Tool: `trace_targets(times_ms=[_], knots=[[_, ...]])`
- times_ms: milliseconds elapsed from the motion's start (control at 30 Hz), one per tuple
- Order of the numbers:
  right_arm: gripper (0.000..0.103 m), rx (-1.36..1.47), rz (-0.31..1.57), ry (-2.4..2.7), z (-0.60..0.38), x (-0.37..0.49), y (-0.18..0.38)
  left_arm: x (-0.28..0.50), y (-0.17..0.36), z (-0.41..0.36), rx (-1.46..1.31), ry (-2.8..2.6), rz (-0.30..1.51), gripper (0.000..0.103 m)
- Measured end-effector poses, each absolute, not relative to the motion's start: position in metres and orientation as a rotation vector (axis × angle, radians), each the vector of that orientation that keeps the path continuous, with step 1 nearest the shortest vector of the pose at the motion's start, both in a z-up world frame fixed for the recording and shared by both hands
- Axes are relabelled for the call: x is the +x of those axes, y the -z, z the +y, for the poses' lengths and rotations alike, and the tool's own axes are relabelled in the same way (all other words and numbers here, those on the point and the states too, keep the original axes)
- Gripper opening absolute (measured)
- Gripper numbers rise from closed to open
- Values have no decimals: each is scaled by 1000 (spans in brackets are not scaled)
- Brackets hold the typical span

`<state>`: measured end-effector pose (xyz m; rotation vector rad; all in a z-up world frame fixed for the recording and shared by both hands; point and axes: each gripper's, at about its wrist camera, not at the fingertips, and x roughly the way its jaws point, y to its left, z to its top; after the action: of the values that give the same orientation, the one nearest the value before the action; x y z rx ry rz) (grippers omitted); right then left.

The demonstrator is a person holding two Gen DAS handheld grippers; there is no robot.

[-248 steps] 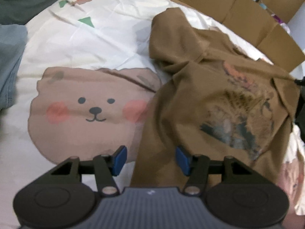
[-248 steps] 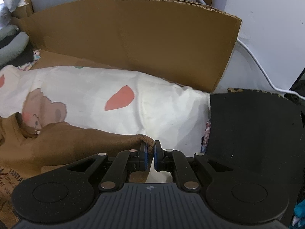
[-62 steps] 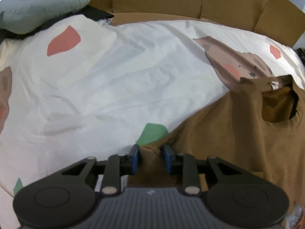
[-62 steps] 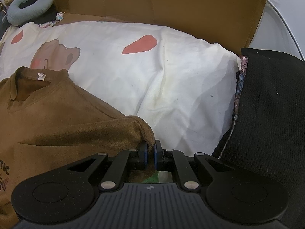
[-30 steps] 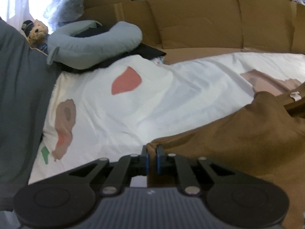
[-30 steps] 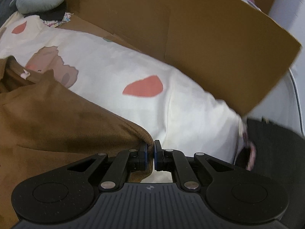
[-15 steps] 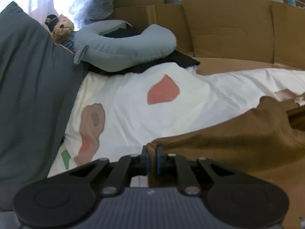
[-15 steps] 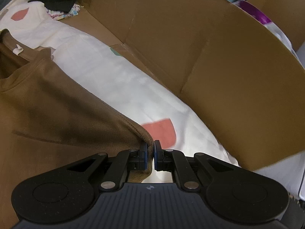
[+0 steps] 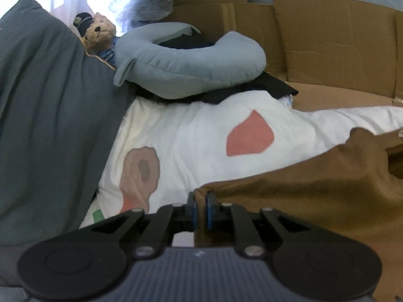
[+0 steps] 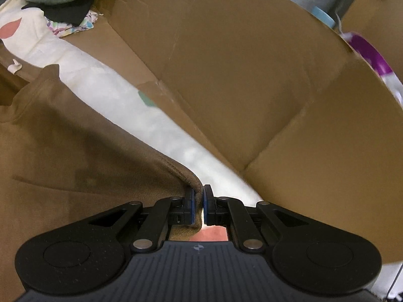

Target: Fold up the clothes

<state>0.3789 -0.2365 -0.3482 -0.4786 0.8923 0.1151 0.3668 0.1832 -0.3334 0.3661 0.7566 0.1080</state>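
Observation:
A brown T-shirt (image 9: pixel 314 196) is held up over a white bed sheet (image 9: pixel 201 136) printed with bears and coloured shapes. My left gripper (image 9: pixel 200 201) is shut on one corner of the shirt's edge. My right gripper (image 10: pixel 198 196) is shut on the opposite corner of the same brown shirt (image 10: pixel 75 156), whose hemmed edge runs up-left towards the collar with its white tag (image 10: pixel 15 65). The shirt hangs stretched between the two grippers.
A grey-blue neck pillow (image 9: pixel 191 60) lies on black cloth at the head of the bed, with a small teddy bear (image 9: pixel 98 32) beside it. A dark grey blanket (image 9: pixel 45 115) lies at the left. Cardboard walls (image 10: pixel 239 70) stand along the far side.
Both grippers have risen with the shirt corners in them. The views have tilted up, so the pillow and the cardboard fill more of the frames.

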Motion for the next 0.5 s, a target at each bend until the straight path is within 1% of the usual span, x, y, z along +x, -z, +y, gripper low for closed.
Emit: trace_targets(times_ms=[367, 500], knots=[[4, -517, 888, -84, -222, 419, 343, 389, 334, 184, 362, -100, 742, 8], [4, -534, 910, -63, -222, 430, 350, 402, 349, 184, 335, -76, 793, 8]])
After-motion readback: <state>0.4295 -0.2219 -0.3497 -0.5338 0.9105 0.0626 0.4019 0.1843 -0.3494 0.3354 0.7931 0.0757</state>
